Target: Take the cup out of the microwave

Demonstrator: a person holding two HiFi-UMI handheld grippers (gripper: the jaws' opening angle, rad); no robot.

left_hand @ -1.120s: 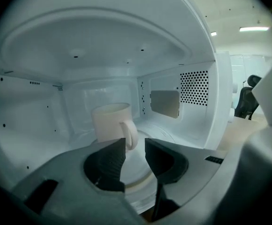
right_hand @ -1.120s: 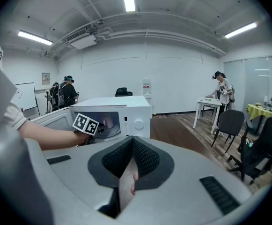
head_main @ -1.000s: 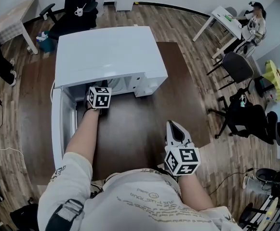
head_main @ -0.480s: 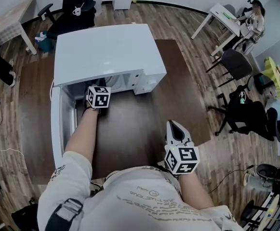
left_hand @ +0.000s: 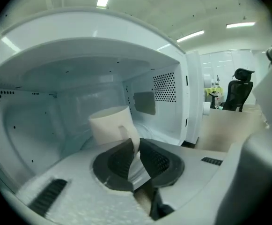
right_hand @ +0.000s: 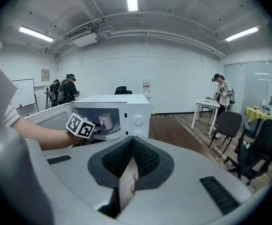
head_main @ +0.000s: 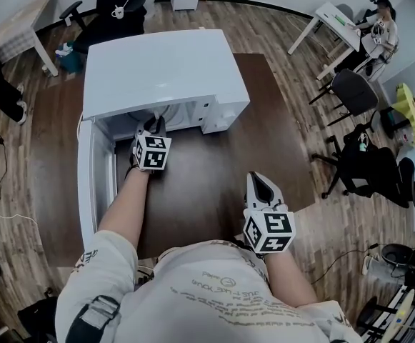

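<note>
White microwave (head_main: pixel 164 73), pale grey-white inside. Cream cup (left_hand: pixel 110 125). Dark brown desk (head_main: pixel 214 177). Floor (head_main: pixel 286 41): brown-grey wood planks, streaky grain. Black office chair (head_main: pixel 353 95). Light grey shirt (head_main: pixel 214 299), faint yellowish print.

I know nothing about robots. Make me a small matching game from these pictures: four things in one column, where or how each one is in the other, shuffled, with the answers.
Things:
1. cup
2. microwave door
3. left gripper
4. right gripper

Place or state:
A. over the brown table, nothing between its jaws
B. swung open
C. inside the microwave
D. on a white handle

Pairs: 1-C, 2-B, 3-D, 4-A.

The left gripper's jaws are closing on the cup's handle.
</note>
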